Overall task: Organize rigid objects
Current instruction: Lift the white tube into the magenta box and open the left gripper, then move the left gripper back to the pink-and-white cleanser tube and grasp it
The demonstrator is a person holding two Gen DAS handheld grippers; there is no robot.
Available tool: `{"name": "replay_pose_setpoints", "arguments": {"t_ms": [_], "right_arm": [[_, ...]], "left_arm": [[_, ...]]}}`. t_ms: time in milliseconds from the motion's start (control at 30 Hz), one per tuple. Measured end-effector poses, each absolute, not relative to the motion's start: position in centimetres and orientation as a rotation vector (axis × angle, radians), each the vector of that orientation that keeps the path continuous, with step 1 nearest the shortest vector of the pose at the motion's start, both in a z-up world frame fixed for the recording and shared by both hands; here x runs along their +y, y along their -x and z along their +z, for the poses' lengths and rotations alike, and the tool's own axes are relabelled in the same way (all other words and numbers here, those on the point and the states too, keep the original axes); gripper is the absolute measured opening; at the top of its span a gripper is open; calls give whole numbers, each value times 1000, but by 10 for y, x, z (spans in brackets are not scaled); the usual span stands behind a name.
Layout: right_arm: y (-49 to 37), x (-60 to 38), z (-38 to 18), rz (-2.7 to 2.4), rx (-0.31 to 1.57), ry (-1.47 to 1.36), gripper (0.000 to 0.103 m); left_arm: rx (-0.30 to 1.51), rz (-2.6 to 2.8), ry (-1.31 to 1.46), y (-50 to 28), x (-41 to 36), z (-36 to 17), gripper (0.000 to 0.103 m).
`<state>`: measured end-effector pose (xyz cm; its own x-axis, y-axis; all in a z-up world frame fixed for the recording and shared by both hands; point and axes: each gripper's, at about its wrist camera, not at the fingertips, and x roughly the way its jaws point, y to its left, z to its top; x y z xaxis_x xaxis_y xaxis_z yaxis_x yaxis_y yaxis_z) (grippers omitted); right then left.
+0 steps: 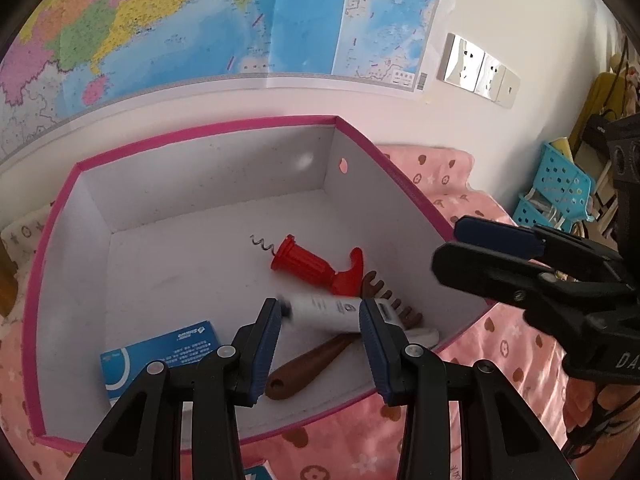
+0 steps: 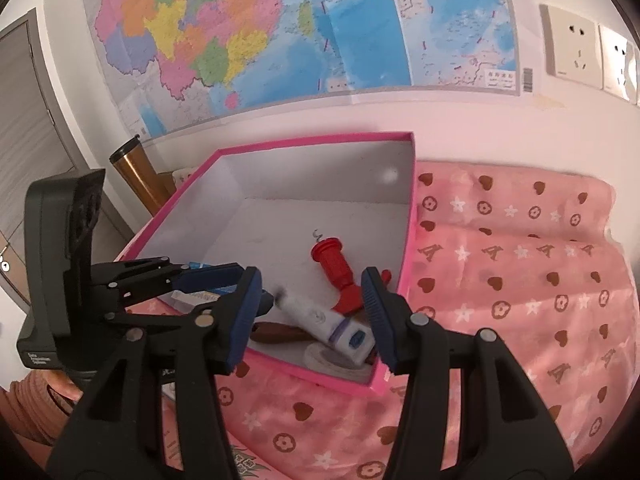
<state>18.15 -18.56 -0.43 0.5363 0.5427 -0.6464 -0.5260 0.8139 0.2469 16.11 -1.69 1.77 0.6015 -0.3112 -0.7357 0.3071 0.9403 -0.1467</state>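
White plastic tube (image 1: 324,314) lies in the pink-rimmed box (image 1: 384,156), against the red corkscrew (image 1: 316,266) (blurred, maybe falling). Light, slightly squashy, slick: best gripped mid-body. Left tongs (image 1: 320,336) and right tongs (image 2: 312,312) both stand apart, empty.

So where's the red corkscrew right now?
The corkscrew lies on the floor of the pink box, toward its right wall, just behind the white tube and the brown comb.
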Motion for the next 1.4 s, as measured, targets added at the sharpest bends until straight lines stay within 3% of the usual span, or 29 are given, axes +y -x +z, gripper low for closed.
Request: {"name": "replay_pose_setpoints", "arguments": {"t_ms": [667, 1400], "right_arm": [[-127, -225, 2, 711, 756, -110, 58], [-80, -249, -89, 691, 1034, -199, 59]], "left_arm": [[652, -376, 16, -87, 17, 52, 53], [829, -404, 5, -26, 20, -13, 53]]}}
